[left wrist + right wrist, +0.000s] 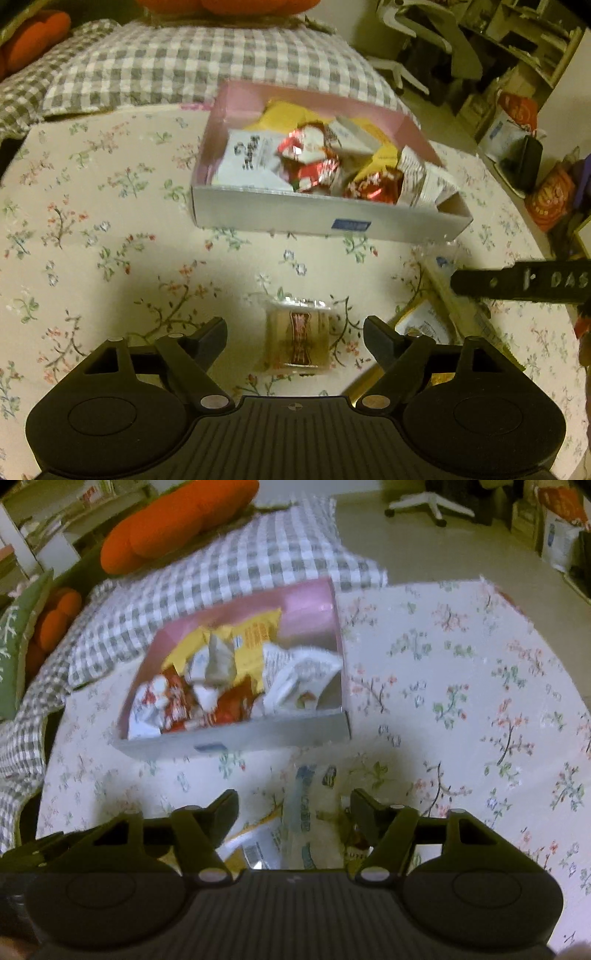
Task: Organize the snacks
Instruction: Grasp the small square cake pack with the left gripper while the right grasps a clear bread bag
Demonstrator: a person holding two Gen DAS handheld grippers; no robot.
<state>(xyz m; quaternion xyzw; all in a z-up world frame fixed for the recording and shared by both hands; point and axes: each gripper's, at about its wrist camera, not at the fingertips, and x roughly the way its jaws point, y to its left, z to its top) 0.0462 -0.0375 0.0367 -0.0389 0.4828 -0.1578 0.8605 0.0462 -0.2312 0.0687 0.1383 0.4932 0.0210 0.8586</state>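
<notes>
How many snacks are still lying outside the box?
3, at least: a small wrapped cake between the left gripper's fingers, and two packets overlapping below the right gripper; others may be hidden.

A box [280, 214] full of snack packets [314, 162] sits on the table [110, 221]; nearer, one wrapped snack [298, 338] lies alone, more packets [432, 325] to its right.

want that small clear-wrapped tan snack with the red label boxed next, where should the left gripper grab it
Grip the small clear-wrapped tan snack across its two long sides, coming from above. It lies flat on the floral cloth, lengthwise between the open left gripper fingers, sides clear.
</notes>
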